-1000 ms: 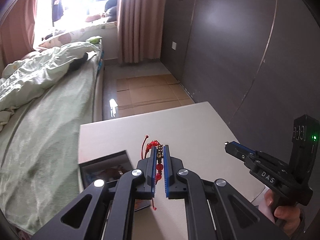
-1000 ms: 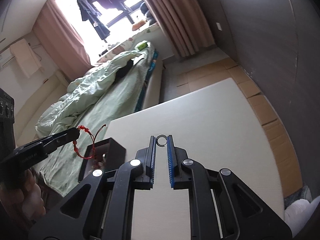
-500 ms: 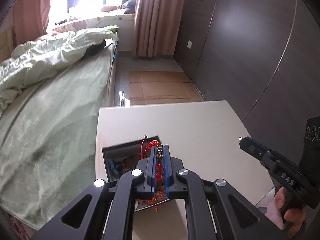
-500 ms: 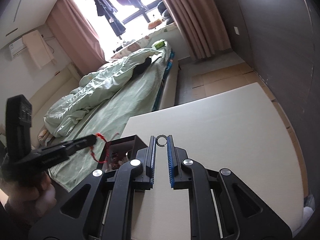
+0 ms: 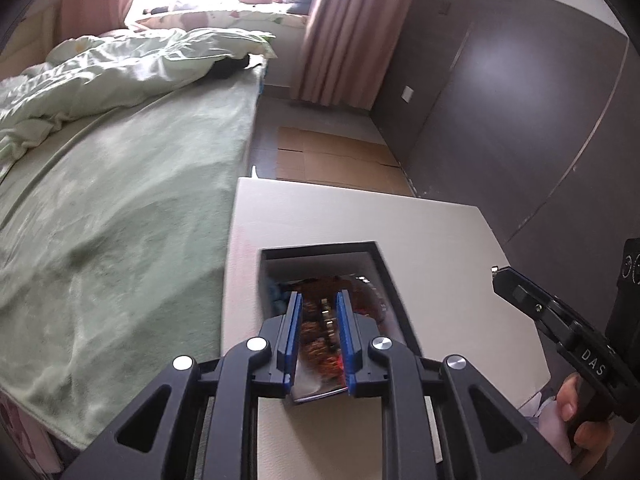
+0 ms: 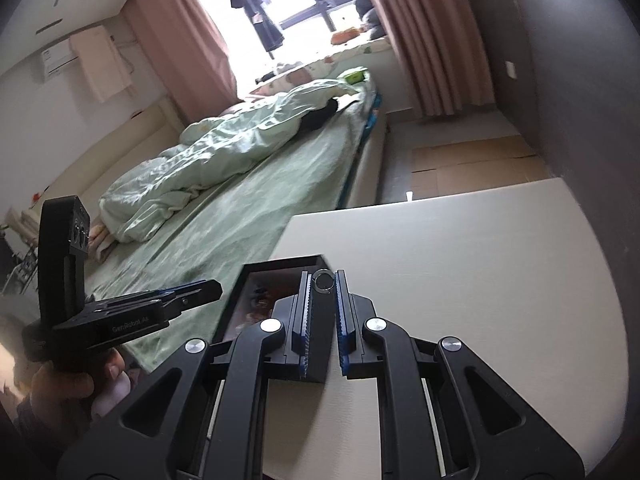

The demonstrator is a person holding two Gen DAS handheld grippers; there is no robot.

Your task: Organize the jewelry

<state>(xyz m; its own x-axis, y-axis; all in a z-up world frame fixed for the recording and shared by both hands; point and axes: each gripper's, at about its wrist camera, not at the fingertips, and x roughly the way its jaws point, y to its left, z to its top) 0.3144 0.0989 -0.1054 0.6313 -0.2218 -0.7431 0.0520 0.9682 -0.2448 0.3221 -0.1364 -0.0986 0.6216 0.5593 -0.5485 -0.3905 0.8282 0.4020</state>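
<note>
In the left wrist view my left gripper (image 5: 319, 296) hangs over the open black jewelry box (image 5: 320, 246) on the white table (image 5: 440, 288). Its jaws are opening. The red beaded bracelet (image 5: 323, 322) shows blurred and loose in the gap, above the jewelry lying in the box. In the right wrist view my right gripper (image 6: 323, 278) is shut on a small silver ring (image 6: 323, 282) at its fingertips, just over the box's (image 6: 280, 263) near right corner. The left gripper (image 6: 216, 290) is seen there from the side, at the box's left edge.
A bed with a green sheet (image 5: 112, 220) runs along the table's left edge. Flattened cardboard (image 5: 332, 156) lies on the floor beyond the table. A dark wardrobe wall (image 5: 520, 120) stands to the right. A hand (image 5: 580, 412) holds the right gripper's handle.
The left gripper has moved over the box and lower, and its jaws have parted, freeing the bracelet they pinched. The right gripper has carried the ring leftward to the box.
</note>
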